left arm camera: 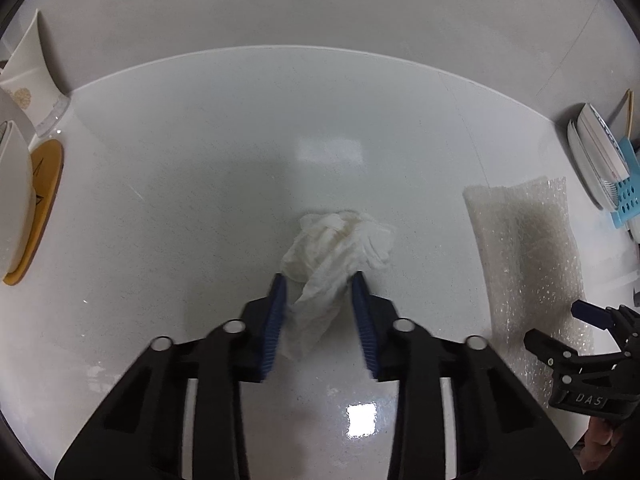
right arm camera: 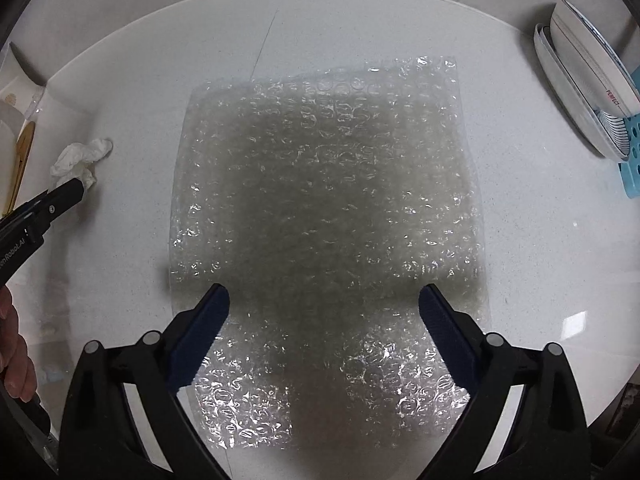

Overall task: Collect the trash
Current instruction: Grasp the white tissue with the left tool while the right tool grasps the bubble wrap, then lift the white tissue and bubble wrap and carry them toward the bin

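Left claw [left arm camera: 319, 280]: blue pads drawn in on either side of the crumpled white paper tissue [left arm camera: 336, 248], which lies on the pale speckled bench [left arm camera: 200, 200]. The pads appear to touch its near end; I judge this a pinch just formed, with no lift yet.

Right claw [right arm camera: 323, 296]: spread wide, pointing down over the clear sheet of bubble wrap [right arm camera: 324, 184] lying flat on the bench; nothing gripped.

Progress: early. Neither piece of trash is off the bench and no bin is in view.

Surroundings: stacked white plates [right arm camera: 580, 84] in a blue perforated rack [right arm camera: 634, 152] to the right; white bowl on a yellow-brown mat [left arm camera: 40, 200] to the left. All well apart from both claws. Flat sheet may be hard to pick up.
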The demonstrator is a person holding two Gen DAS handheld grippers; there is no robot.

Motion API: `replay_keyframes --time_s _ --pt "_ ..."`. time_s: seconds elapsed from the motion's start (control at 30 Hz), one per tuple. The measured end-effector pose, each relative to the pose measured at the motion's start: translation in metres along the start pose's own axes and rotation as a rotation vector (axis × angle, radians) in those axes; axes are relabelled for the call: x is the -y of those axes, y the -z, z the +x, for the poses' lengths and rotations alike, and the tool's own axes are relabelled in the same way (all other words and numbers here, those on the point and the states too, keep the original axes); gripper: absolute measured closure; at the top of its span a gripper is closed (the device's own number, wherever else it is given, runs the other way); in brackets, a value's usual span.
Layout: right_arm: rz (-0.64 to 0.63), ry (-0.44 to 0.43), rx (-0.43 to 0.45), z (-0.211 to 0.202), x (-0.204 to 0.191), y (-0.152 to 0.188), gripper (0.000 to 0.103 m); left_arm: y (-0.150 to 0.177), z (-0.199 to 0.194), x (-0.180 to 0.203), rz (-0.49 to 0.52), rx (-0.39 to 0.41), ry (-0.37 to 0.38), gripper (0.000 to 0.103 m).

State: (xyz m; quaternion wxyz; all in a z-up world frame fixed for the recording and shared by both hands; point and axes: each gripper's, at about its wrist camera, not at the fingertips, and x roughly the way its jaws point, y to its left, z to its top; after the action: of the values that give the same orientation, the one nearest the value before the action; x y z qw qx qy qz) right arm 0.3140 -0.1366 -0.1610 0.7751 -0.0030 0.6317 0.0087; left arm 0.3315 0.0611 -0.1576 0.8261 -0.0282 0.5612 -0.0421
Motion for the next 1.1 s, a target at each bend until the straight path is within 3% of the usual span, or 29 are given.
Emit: replay_keyframes --time_s 0.07,0.13,0.3,0.57,0.63,1.1 --pt "0.003 -0.006 -0.008 0.001 0.005 -0.002 0.020 0.003 0.002 0.003 0.007 -0.014 -0.005 0.094" --pt "0.009 -0.014 -0.016 0.002 0.012 -0.003 0.025 0.006 0.001 0.005 0.010 -0.014 -0.002 0.097" --pt "0.018 -0.020 -0.031 -0.001 0.022 -0.004 0.039 0.011 -0.004 0.007 -0.006 -0.010 0.006 0.099" --pt "0.007 -0.036 -0.033 -0.008 0.028 -0.007 0.084 0.020 -0.022 0.010 -0.006 -0.001 0.038 0.099" --pt "0.013 -0.058 -0.034 -0.011 0.033 -0.007 0.090 0.022 -0.027 0.011 -0.006 0.004 0.043 0.099" --pt "0.042 -0.094 0.059 -0.039 0.060 0.006 0.090 0.034 -0.054 0.026 0.005 0.031 0.024 0.100"
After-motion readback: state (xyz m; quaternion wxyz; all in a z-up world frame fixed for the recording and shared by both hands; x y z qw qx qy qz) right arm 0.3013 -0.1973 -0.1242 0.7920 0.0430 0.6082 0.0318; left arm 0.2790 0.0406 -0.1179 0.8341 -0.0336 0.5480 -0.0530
